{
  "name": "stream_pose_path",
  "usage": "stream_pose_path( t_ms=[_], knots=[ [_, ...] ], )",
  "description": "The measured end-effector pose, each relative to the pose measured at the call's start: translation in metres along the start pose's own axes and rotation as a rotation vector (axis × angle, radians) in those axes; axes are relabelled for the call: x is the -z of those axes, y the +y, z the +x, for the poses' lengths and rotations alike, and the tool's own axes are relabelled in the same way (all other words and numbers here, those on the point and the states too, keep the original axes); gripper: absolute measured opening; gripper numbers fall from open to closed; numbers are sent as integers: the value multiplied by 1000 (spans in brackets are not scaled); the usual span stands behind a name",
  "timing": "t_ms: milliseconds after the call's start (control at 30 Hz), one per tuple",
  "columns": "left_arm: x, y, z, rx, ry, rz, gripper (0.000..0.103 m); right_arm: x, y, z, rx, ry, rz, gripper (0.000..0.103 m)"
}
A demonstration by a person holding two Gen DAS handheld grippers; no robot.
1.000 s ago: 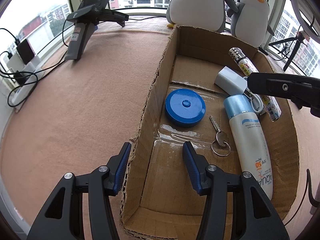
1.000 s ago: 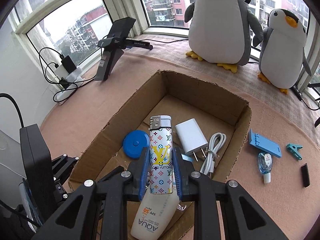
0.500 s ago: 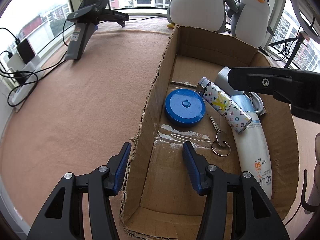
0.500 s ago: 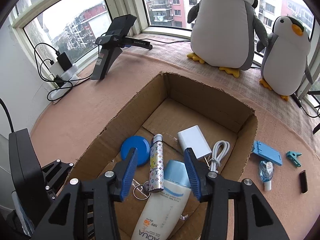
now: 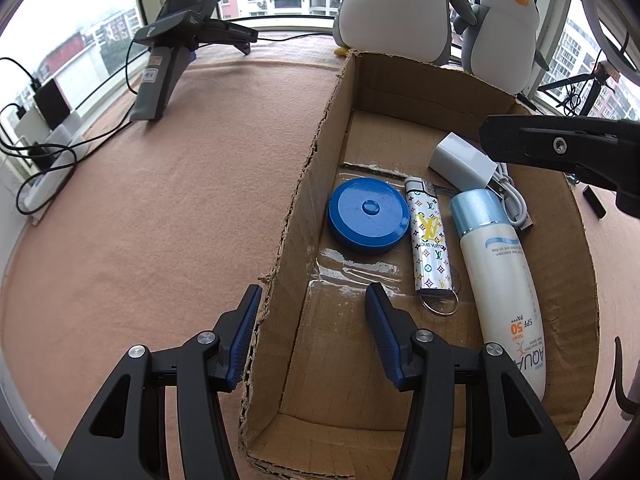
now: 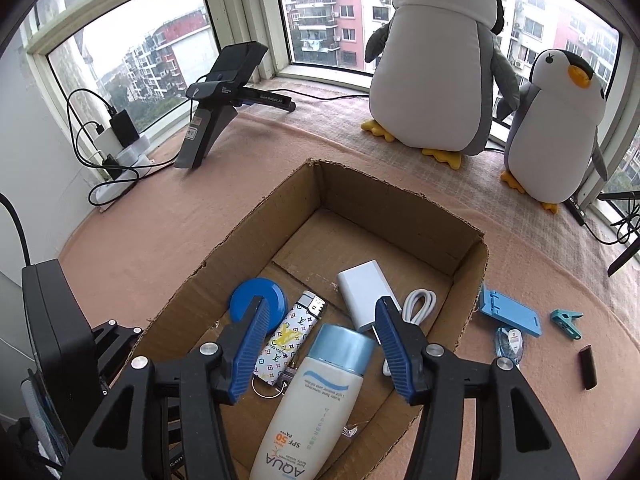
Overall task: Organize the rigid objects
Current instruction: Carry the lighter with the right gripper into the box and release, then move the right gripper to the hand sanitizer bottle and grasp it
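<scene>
though beside sunscreen (image 5: 500, 280), lighter (image 5: 428, 240) flat

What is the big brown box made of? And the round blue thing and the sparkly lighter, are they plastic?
The box looks like plain corrugated cardboard: matte brown, with ragged torn edges and clear tape on its floor. The round blue thing looks like smooth, slightly glossy plastic. The lighter has a shiny printed skin and a silvery top that looks like metal; what lies under the print I cannot tell.
</scene>
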State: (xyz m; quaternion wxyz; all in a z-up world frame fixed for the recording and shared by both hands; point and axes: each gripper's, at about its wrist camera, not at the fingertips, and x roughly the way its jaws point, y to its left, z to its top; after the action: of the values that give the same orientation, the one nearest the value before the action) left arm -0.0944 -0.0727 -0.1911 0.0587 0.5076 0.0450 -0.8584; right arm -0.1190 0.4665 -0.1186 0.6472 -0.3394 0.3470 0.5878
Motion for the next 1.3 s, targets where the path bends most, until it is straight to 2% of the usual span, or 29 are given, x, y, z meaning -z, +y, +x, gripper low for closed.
stream_pose_path(
  t_ms=[533,767,933,1033,1167,1300],
  knots=[
    [-2,1,-1,-9,-7,11,52,16,-33,-32,50,-40,49,51],
    [-2,0,-2,-16,-10,17,52,41,-90,-58,104,-56,156,51],
    [-1,-1,-2,-18,-11,21,52,64,-145,-70,149,-32,252,51],
    [-1,-1,-2,-19,-11,21,52,75,-171,-73,144,-17,305,51],
    [-1,-1,-2,-20,-13,23,52,83,-188,-72,136,-8,335,51],
    [0,-2,-1,-24,-14,28,52,82,-187,-63,113,4,314,51]
  ],
)
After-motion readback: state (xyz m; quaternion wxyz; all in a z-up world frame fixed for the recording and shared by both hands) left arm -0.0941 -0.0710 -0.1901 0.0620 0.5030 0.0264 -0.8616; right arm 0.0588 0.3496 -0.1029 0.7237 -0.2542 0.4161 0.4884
